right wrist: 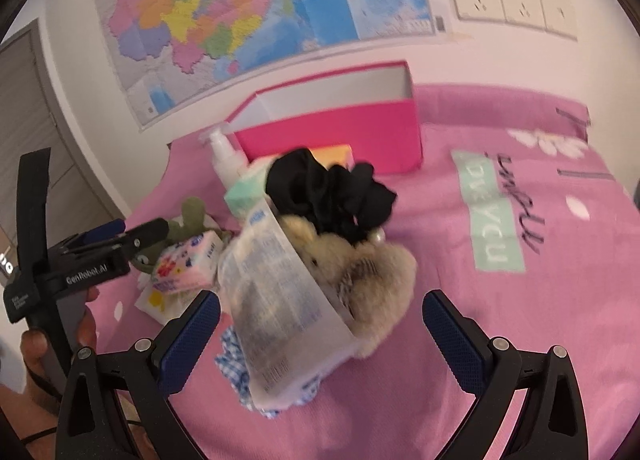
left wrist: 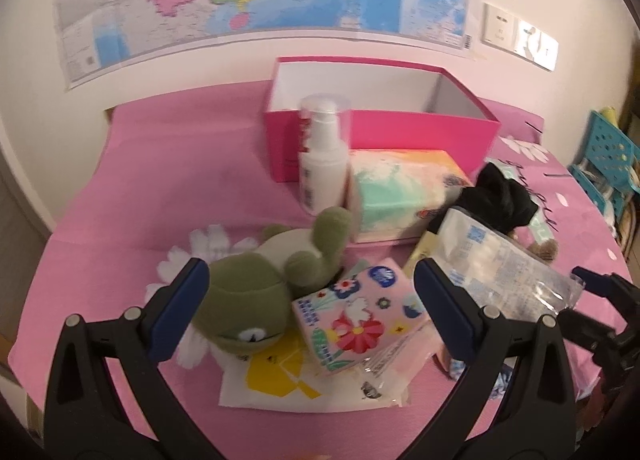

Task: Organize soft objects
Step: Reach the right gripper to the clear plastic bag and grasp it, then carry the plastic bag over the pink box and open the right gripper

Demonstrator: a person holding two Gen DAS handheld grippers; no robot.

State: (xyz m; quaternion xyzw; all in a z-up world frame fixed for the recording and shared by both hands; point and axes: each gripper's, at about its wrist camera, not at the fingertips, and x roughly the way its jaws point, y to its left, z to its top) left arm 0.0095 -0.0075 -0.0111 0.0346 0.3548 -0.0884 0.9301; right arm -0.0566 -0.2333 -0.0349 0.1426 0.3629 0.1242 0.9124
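Nothing is sorted yet; the box (left wrist: 384, 132) sits empty on the bed (left wrist: 180, 180); frog (left wrist: 256, 292), tissues (left wrist: 356, 316) and scrunchie (right wrist: 332, 192) lie before it; my left gripper (left wrist: 308, 308) and right gripper (right wrist: 320, 324) both gape, holding nothing.

"GenRobot.AI" stands on the left gripper (right wrist: 132, 238) body (white letters); other print is unreadable.

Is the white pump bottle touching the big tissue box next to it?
Cannot tell. In the left wrist view the white pump bottle overlaps the tissue box with no gap showing, but it may just stand in front. The right wrist view is blurred there.
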